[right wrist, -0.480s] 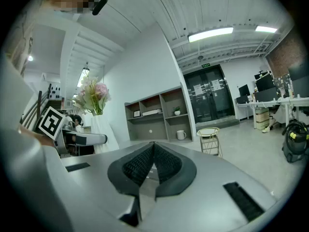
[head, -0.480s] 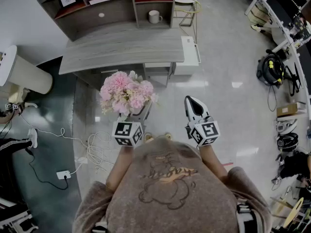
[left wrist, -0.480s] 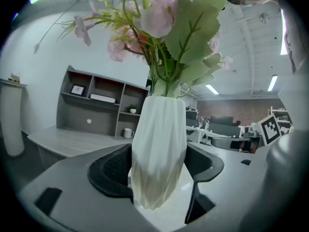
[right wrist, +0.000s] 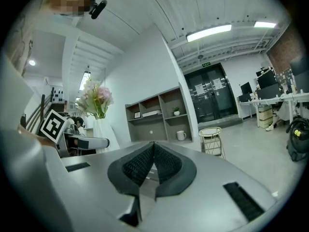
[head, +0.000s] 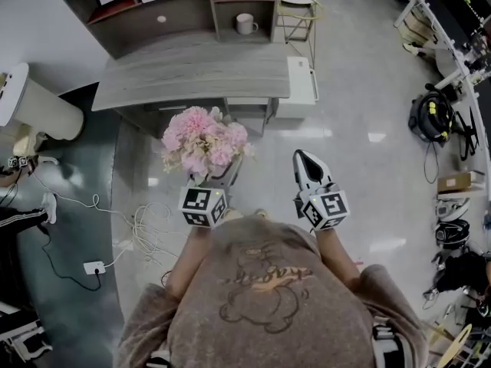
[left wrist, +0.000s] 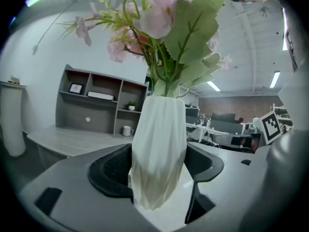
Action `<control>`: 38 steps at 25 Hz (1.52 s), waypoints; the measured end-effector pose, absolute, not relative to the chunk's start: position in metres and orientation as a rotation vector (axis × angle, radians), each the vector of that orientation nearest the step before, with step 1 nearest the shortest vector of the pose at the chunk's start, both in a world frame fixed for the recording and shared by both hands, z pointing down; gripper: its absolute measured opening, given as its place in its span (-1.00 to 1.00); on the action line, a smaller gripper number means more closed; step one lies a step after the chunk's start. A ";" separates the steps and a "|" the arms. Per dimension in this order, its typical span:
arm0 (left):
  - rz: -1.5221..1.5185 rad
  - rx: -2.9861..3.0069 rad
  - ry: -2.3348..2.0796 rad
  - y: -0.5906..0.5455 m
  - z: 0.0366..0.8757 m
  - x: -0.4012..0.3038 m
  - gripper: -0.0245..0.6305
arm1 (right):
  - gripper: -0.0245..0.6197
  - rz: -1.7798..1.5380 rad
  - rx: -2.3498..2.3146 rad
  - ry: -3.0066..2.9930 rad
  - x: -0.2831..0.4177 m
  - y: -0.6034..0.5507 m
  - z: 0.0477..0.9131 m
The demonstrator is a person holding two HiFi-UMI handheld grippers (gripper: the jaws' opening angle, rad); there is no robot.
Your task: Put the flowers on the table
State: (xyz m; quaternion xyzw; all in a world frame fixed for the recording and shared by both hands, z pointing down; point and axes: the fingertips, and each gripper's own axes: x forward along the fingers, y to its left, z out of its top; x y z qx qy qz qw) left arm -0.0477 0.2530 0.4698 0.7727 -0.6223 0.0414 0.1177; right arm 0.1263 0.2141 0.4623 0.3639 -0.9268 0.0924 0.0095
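left gripper (left wrist: pixel 157 172): jaws wide, clamped on the white vase (left wrist: pixel 159 139) low on its body. Same grip as half a second back, vase upright. flowers (head: pixel 203 140) have barely shifted: over the floor (head: pixel 345 129), just short of the table (head: pixel 192 79) front edge, about mid-length. right gripper (right wrist: pixel 153 166): jaws together, empty, alongside. So it's still in carry and nothing is placed. Next, probably: go forward until the vase is over the bare top, set down, release.

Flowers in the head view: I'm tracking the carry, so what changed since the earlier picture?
The flowers, in their vase, drifted slightly up the frame toward the table with the left gripper. Unchanged: the left gripper clamps the vase; the right gripper is shut and empty.
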 end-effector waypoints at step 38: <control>0.155 2.435 -1.593 -0.064 0.465 -0.121 0.13 | -0.95 0.292 1.320 -2.786 0.049 -0.066 0.458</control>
